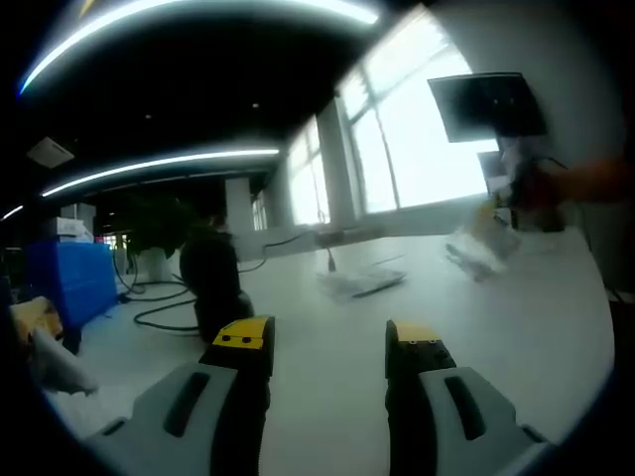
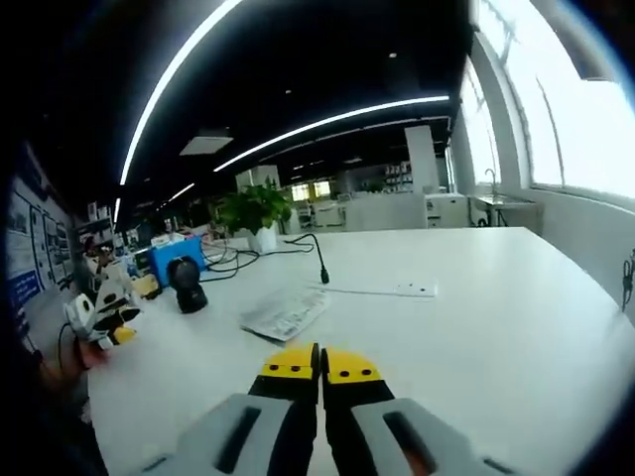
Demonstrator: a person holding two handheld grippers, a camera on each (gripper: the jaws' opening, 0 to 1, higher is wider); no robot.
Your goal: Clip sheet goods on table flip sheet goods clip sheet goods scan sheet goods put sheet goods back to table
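Observation:
In the left gripper view, a flat printed sheet packet (image 1: 362, 283) lies mid-table, well beyond my left gripper (image 1: 327, 342), whose yellow-tipped jaws stand wide open and empty. At the right of that view the right gripper (image 1: 516, 183) is blurred, and a pale, blurred packet (image 1: 481, 243) sits just below it; whether they touch I cannot tell. In the right gripper view, my right gripper (image 2: 319, 365) has its jaws pressed together with nothing visible between them. A printed packet (image 2: 288, 312) lies on the white table (image 2: 516, 327) just ahead. The left gripper (image 2: 99, 312) shows at the far left.
A black scanner (image 2: 189, 283) stands left of the packet, with a blue box (image 2: 174, 256) and cables behind it. A thin black stalk (image 2: 319, 263) rises beside a flat white strip (image 2: 382, 289). A potted plant (image 2: 253, 213) stands at the table's far edge.

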